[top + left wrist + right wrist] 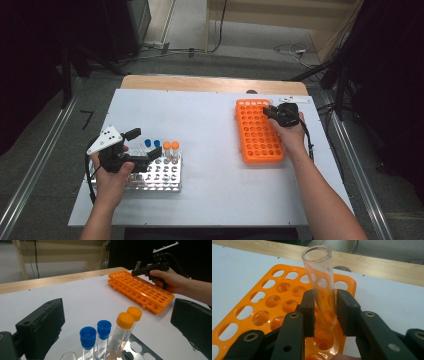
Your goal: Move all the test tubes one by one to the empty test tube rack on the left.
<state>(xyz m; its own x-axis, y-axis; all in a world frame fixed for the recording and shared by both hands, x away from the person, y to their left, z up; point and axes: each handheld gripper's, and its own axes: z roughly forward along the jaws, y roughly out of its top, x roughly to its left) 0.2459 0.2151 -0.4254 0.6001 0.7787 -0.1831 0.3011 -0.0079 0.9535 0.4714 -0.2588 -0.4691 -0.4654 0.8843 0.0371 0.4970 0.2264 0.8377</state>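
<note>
A: Right of the high view: what does the right gripper (pixel 270 112) hold?

B: A clear glass tube (pixel 320 280), pinched between both pads, open end up, its foot in a far-end hole of the orange rack (pixel 259 302). No cap shows on it.

A: And lower left of the high view?

B: The left gripper (pixel 145 146), jaws spread and holding nothing, sits at the clear rack (pixel 157 177). Two blue-capped tubes (pixel 96 333) and two orange-capped tubes (pixel 128 316) stand upright there, between the open jaws in the left gripper view.

A: Surface?

B: A white table (pixel 205 140).

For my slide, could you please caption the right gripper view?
Hand-held gripper clamps a clear open tube above the orange rack.
</note>
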